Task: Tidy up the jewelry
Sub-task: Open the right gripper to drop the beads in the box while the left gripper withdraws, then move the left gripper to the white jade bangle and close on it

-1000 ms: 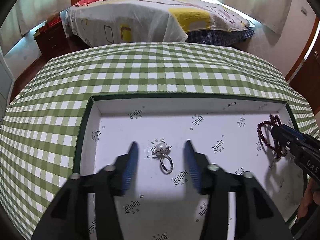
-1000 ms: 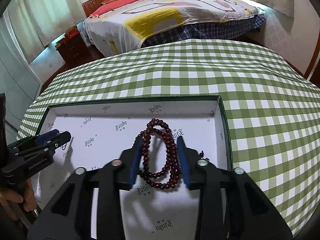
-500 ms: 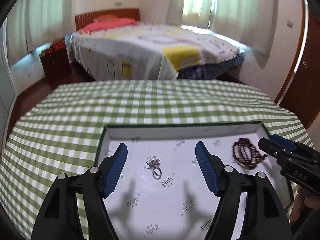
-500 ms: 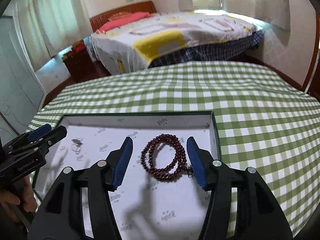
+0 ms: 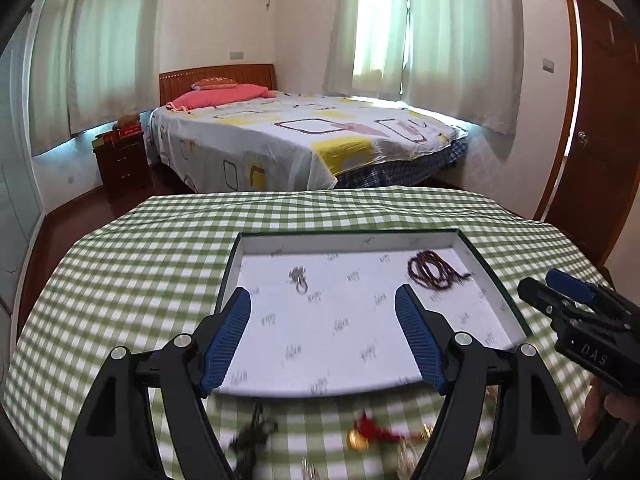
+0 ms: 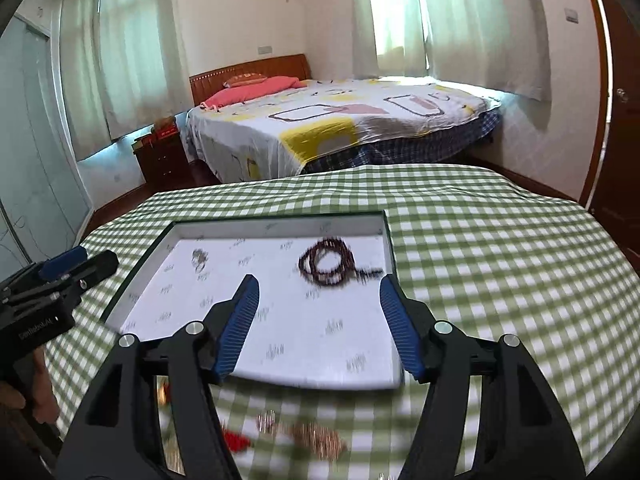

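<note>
A shallow box (image 5: pixel 496 280) (image 6: pixel 390 248) with a white printed lining lies on the green checked table. Inside it a pearl ring (image 5: pixel 299 279) (image 6: pixel 199 258) rests at the left and a dark red bead bracelet (image 5: pixel 432 270) (image 6: pixel 328 264) at the right. My left gripper (image 5: pixel 323 300) hovers above the box's near half, its jaws opening with nothing between them. My right gripper (image 6: pixel 318 292) hangs likewise over the near right part, jaws opening and empty. More jewelry lies blurred in front of the box: a dark piece (image 5: pixel 256 432), a red-and-gold piece (image 5: pixel 368 434) and a rose-gold chain (image 6: pixel 316 436).
The table (image 5: pixel 120 264) stands in a bedroom with a bed (image 5: pixel 300 140) beyond its far edge, a nightstand (image 5: pixel 120 160) at left and a brown door (image 5: pixel 592 120) at right. A hand (image 6: pixel 24 400) holds the left gripper's handle.
Both grippers have drawn back toward me and risen, leaving the ring and the bracelet lying in the box. Their jaws have spread wider. Loose jewelry in front of the box has come into view.
</note>
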Available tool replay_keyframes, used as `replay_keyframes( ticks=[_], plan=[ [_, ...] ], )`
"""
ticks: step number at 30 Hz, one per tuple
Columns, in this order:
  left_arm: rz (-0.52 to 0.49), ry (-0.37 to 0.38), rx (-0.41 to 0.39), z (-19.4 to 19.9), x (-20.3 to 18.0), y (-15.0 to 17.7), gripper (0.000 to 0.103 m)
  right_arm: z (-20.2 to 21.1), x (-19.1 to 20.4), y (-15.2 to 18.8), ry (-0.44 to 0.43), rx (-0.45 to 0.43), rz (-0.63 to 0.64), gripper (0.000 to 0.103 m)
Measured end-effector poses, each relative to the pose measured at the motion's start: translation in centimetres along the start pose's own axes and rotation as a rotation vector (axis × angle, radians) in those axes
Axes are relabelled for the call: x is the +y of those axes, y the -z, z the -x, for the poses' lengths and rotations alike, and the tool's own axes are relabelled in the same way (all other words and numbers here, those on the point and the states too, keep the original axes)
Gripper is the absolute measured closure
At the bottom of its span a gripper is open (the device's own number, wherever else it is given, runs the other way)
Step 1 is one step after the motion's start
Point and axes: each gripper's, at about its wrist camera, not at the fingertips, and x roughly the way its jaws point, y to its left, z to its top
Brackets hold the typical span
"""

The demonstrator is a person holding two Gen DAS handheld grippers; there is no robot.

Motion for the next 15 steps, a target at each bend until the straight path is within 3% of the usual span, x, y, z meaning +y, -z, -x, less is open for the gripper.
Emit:
replay_keyframes(
  ticks=[7,15],
  plan=[
    [0.035,-0.001,0.015,3.6,-0.1,4.4,0.029,4.6,-0.4,4.4,0.033,-0.030,0.013,0.041],
    [0.025,-0.026,0.039,6.2,-1.0,8.6,0.029,7.1,-0.9,8.8,0.052,0.007,0.018,0.041]
  ],
)
